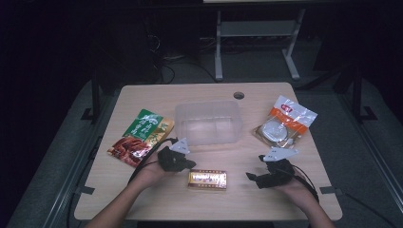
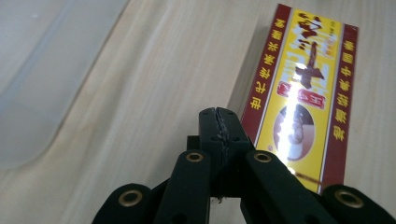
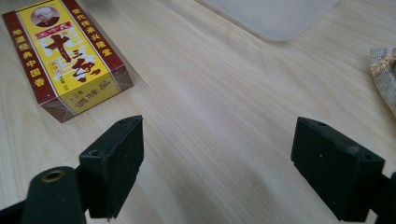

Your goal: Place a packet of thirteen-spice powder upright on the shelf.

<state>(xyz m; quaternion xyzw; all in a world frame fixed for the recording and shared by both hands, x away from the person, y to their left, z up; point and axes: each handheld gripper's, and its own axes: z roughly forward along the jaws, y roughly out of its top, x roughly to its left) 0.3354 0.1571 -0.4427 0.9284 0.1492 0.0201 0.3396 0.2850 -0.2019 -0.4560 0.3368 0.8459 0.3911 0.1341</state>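
Observation:
A flat yellow and dark red box (image 1: 207, 179) with Chinese lettering lies near the table's front edge. My left gripper (image 1: 190, 164) is shut with nothing between its jaws, and its tip sits at the box's left end. In the left gripper view the closed jaws (image 2: 219, 126) rest beside the box (image 2: 303, 93) on the wood. My right gripper (image 1: 252, 176) stands open to the right of the box, apart from it. Its view has the box (image 3: 65, 56) at upper left and bare wood between the two pads (image 3: 116, 158).
A clear plastic tub (image 1: 207, 122) stands mid-table behind the box. A green and red food packet (image 1: 141, 136) lies at the left. An orange and white packet (image 1: 284, 122) lies at the right. A round hole (image 1: 238, 95) marks the far edge.

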